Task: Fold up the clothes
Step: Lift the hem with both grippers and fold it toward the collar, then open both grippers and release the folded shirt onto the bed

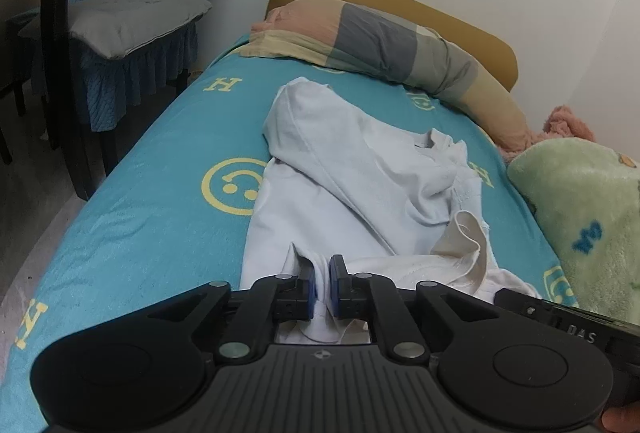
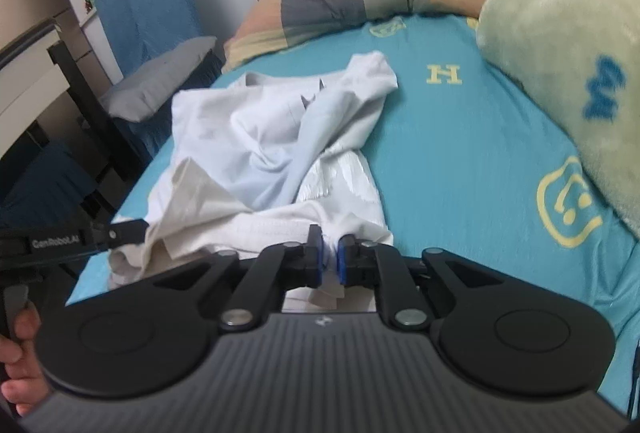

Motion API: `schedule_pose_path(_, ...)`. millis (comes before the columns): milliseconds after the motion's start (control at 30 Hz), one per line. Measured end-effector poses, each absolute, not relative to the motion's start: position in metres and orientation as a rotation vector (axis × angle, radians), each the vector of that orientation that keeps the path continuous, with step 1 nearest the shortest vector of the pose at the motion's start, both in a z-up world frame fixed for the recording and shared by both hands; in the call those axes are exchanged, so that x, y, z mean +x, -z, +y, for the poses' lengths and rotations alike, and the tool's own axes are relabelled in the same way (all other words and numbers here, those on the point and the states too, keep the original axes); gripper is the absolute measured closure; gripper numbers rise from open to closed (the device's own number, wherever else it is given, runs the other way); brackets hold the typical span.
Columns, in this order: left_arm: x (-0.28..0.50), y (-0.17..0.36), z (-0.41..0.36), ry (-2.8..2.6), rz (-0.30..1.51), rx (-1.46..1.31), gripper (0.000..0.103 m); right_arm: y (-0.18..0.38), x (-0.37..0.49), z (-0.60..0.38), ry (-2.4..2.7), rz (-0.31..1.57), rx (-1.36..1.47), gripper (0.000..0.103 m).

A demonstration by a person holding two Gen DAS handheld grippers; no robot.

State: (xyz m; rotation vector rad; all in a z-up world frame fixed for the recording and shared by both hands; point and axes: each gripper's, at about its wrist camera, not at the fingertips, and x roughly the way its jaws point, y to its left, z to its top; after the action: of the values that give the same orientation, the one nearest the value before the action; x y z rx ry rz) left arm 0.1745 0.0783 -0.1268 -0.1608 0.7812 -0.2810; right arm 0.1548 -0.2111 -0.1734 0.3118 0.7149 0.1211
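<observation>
shirt (image 1: 360, 169) — rumpled white heap mid-bed (image 1: 160, 217) | left gripper (image 1: 320, 273) — fingers pinch its near hem | right gripper (image 2: 329, 249) — fingers likewise pinch near hem | pillow (image 1: 384, 45) far

Bedsheet (image 2: 460, 153): yellow "H" letters, one at upper centre of the right wrist view (others upside down in the left wrist view).
Left gripper (image 2: 124, 231) body: "GenRobot.AI", lower left.
Right gripper (image 1: 516, 297) body: "DAS", lower right.

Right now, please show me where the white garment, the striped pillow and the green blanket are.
white garment (image 1: 360, 169), left wrist view, crumpled middle.
striped pillow (image 1: 384, 37), left wrist view, grey band.
green blanket (image 2: 560, 33), right wrist view, fleecy top.
</observation>
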Motion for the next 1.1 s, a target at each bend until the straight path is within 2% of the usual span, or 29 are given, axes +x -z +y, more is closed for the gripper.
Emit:
schedule_pose_path(33,0.174,0.125,0.078,0.285,0.781,-0.154,0.078,0.173,0.154,-0.212,-0.123,0.717,0.325,0.086)
schedule_pose_path(67,0.171,0.122,0.078,0.287,0.779,-0.149,0.061,0.172,0.152,-0.212,-0.124,0.718,0.338,0.078)
schedule_pose_path(100,0.166,0.118,0.08,0.29,0.77,-0.146,0.055,0.171,0.151,-0.213,-0.126,0.718,0.351,0.063)
schedule_pose_path(133,0.161,0.113,0.08,0.296,0.76,-0.143,0.048,0.167,0.146,-0.212,-0.131,0.707,0.364,0.054)
schedule_pose_path(167,0.154,0.108,0.081,0.305,0.753,-0.137,0.046,0.163,0.14,-0.211,-0.135,0.695,0.374,0.039)
schedule_pose_path(200,0.147,0.104,0.082,0.309,0.746,-0.133,0.045,0.159,0.134,-0.208,-0.137,0.682,0.371,0.036)
schedule_pose_path(267,0.131,0.096,0.084,0.32,0.737,-0.127,0.039,0.151,0.122,-0.203,-0.14,0.657,0.363,0.036)
schedule_pose_path(400,0.102,0.094,0.081,0.355,0.771,-0.088,0.037,0.144,0.098,-0.19,-0.156,0.641,0.347,0.039)
schedule_pose_path(433,0.097,0.098,0.078,0.361,0.79,-0.061,0.037,0.146,0.094,-0.186,-0.159,0.654,0.336,0.043)
schedule_pose_path(500,0.093,0.108,0.069,0.364,0.814,0.007,0.037,0.153,0.09,-0.179,-0.164,0.688,0.306,0.062)
schedule_pose_path(600,0.1,0.125,0.059,0.328,0.837,0.088,0.037,0.166,0.095,-0.177,-0.144,0.741,0.265,0.077)
schedule_pose_path(800,0.131,0.148,0.054,0.243,0.811,0.115,0.033,0.187,0.113,-0.19,-0.121,0.738,0.285,0.079)
schedule_pose_path(967,0.155,0.147,0.05,0.187,0.698,0.107,0.033,0.188,0.133,-0.184,-0.121,0.668,0.21,0.079)
schedule_pose_path(1100,0.165,0.139,0.06,0.168,0.624,0.022,0.034,0.181,0.148,-0.191,-0.095,0.609,0.263,0.079)
